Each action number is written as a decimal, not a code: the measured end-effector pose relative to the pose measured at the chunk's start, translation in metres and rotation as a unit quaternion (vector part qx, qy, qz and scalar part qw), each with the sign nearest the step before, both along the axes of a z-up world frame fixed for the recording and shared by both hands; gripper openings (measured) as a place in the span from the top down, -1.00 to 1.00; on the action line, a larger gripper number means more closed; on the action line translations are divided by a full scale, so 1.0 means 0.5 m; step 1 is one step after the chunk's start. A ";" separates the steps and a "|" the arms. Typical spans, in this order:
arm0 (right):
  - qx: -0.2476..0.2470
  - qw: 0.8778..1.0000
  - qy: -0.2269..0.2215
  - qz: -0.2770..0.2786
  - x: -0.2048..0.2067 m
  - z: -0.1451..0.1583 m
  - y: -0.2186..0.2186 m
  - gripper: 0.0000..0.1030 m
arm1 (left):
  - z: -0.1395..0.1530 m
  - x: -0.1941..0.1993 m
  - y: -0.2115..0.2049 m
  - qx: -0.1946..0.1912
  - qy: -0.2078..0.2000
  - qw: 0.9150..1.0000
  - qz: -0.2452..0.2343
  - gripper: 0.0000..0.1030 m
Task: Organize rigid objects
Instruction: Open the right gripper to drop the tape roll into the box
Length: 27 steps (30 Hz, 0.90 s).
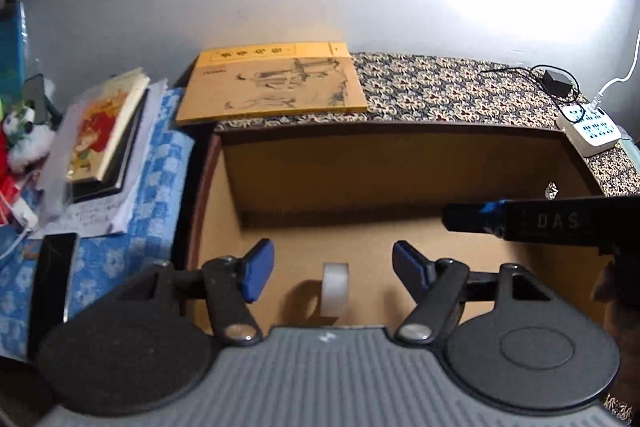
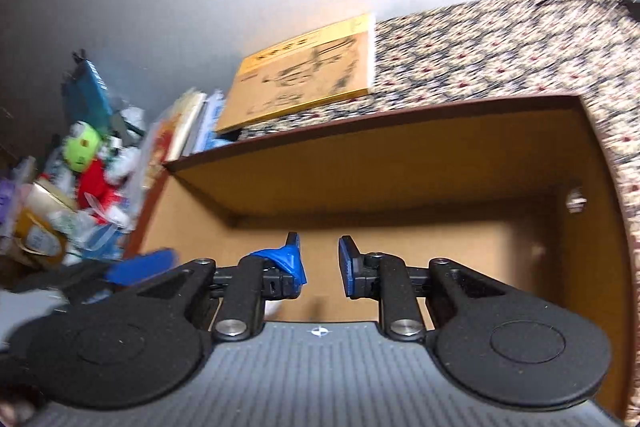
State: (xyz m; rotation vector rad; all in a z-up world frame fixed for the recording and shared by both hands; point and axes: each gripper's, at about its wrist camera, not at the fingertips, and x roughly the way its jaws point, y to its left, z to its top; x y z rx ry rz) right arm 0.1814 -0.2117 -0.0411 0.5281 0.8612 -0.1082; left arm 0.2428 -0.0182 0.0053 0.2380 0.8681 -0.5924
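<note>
Left gripper spread over tape roll, lower centre, standing in drawer | right gripper spread, empty

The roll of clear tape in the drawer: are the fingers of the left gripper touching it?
Apart. In the left wrist view the tape roll stands on edge on the drawer floor between the left gripper's open fingers, with bare floor visible on both sides.
</note>
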 end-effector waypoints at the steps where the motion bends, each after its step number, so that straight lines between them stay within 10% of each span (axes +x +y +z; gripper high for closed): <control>1: -0.016 1.000 0.006 -0.004 -0.005 0.002 0.002 0.94 | 0.009 -0.009 0.004 -0.003 -0.002 1.000 0.003 -0.49; 12: -0.078 0.997 0.016 -0.022 -0.093 0.038 0.039 0.90 | 0.061 -0.114 0.053 0.014 -0.036 0.998 0.056 -0.62; 27: -0.045 0.998 -0.046 0.014 -0.262 0.085 0.063 0.90 | 0.085 -0.285 0.052 0.080 -0.069 0.989 0.108 -0.71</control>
